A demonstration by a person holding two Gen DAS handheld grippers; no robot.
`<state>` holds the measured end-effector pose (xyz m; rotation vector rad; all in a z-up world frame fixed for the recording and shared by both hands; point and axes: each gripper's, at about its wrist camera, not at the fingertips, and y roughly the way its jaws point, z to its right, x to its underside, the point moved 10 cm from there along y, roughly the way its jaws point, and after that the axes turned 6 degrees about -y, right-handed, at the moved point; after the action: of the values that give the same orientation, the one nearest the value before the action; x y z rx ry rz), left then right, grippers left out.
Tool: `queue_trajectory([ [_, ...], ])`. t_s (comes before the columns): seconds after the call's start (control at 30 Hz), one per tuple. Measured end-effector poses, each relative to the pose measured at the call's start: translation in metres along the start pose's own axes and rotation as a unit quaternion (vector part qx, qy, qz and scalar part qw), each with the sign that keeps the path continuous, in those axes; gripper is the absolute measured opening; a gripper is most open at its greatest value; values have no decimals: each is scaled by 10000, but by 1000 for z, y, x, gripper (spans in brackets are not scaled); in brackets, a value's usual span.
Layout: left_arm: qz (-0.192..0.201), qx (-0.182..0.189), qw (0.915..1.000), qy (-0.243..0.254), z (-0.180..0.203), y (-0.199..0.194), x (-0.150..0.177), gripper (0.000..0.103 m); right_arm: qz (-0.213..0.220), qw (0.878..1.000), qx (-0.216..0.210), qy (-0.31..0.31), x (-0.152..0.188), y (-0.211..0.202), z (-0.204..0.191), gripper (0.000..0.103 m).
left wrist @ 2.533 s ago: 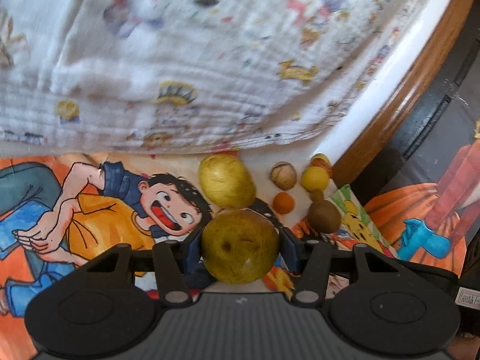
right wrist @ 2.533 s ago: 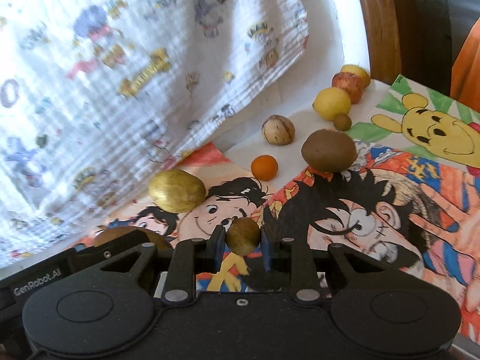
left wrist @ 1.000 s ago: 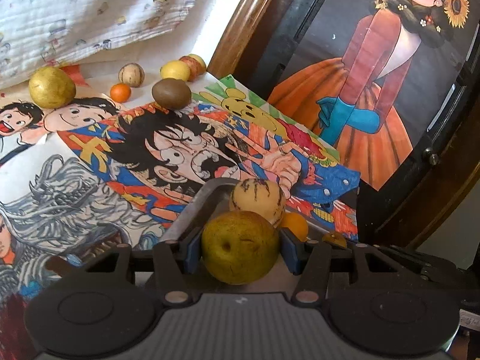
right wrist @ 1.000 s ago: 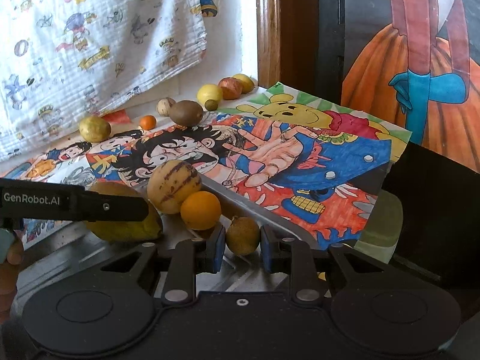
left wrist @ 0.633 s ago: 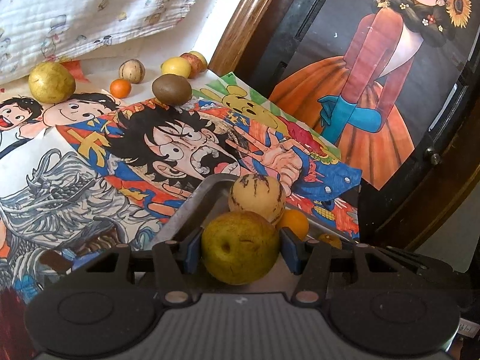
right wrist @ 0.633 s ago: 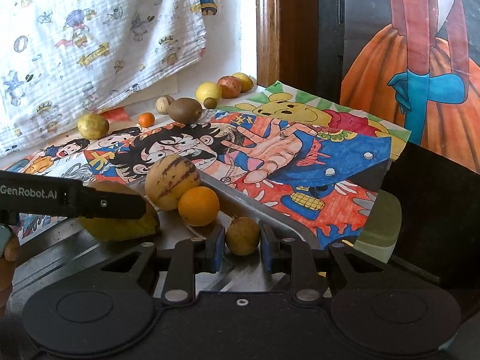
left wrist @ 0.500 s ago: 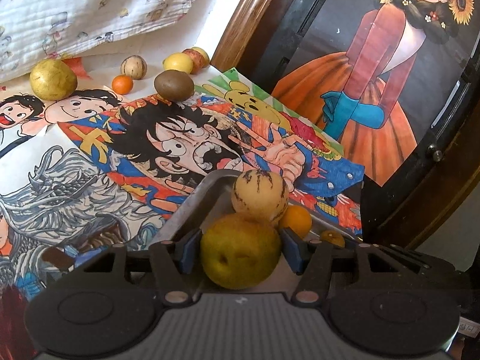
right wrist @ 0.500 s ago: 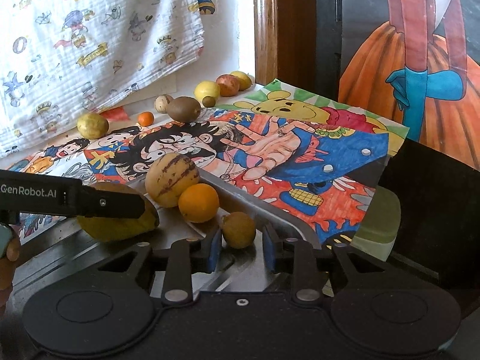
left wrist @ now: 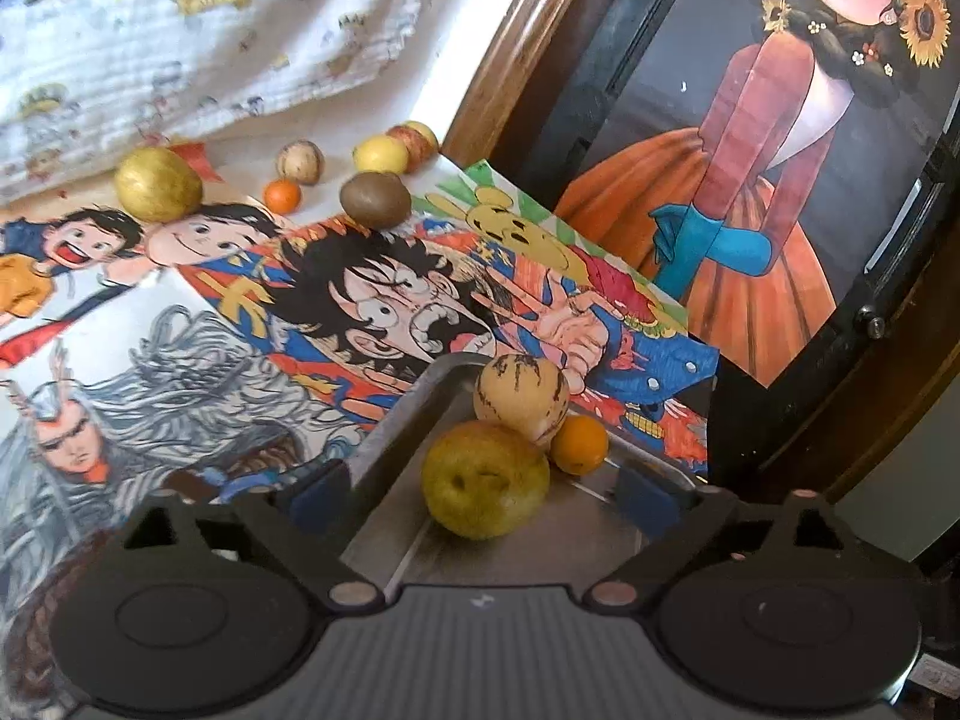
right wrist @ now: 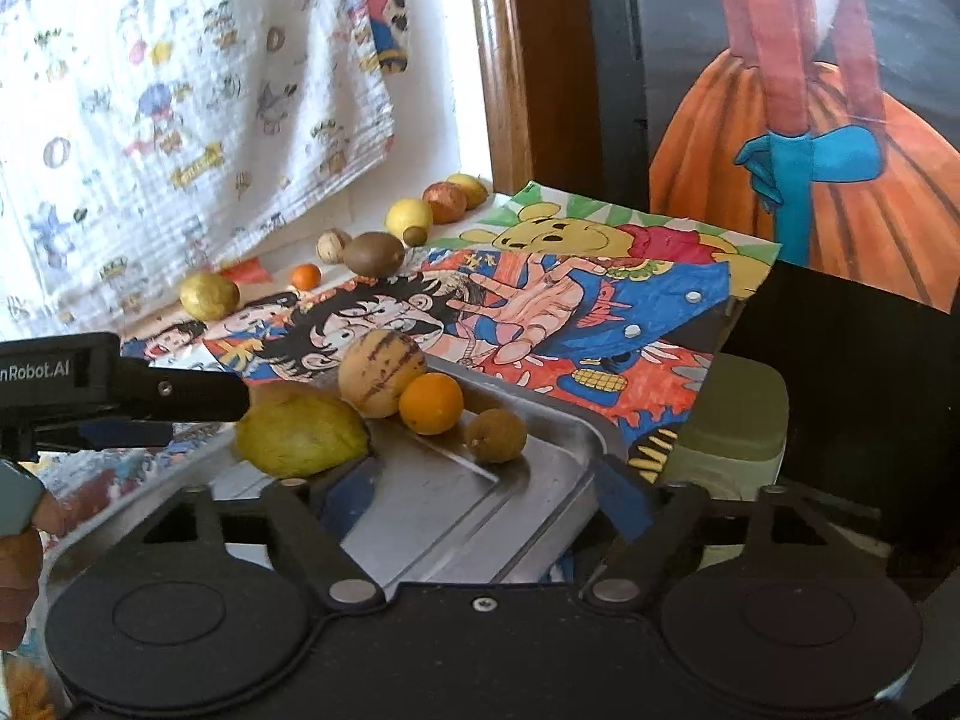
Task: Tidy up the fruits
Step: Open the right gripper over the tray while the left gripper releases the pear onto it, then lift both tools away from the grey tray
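My left gripper (left wrist: 480, 495) and right gripper (right wrist: 486, 495) have just spread, releasing a dimpled yellow-green pear (left wrist: 485, 489) and a rough brown ball (right wrist: 497, 435) onto the brushed-steel tray (right wrist: 540, 480) at lower centre.

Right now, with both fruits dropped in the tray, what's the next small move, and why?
Probably back both grippers off the tray and head for the far fruits: the left gripper and right gripper have just opened, leaving the pear and small brown fruit loose.

A home is being shown. A cartoon-printed cloth (right wrist: 180, 90) is being hung on the wall, colored drawings (left wrist: 372, 300) are being spread over the table, and a wooden frame (right wrist: 510, 60) is being seen behind.
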<state>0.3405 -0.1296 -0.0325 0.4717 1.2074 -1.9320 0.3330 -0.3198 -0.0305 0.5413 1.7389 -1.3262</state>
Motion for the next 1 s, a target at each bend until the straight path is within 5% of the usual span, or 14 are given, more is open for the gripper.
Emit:
queue_trajectory([
  [0.2, 158, -257, 9994, 188, -9, -34, 1, 102, 90, 9998, -45, 159, 6, -34, -14, 102],
  [0.57, 558, -860, 9873, 1211, -33, -90, 9, 102, 36, 9999, 62, 80, 15, -87, -57, 102],
  [1.0, 338, -1008, 9747, 1965, -67, -129, 38, 102, -583, 9962, -78, 646, 75, -109, -108, 102],
])
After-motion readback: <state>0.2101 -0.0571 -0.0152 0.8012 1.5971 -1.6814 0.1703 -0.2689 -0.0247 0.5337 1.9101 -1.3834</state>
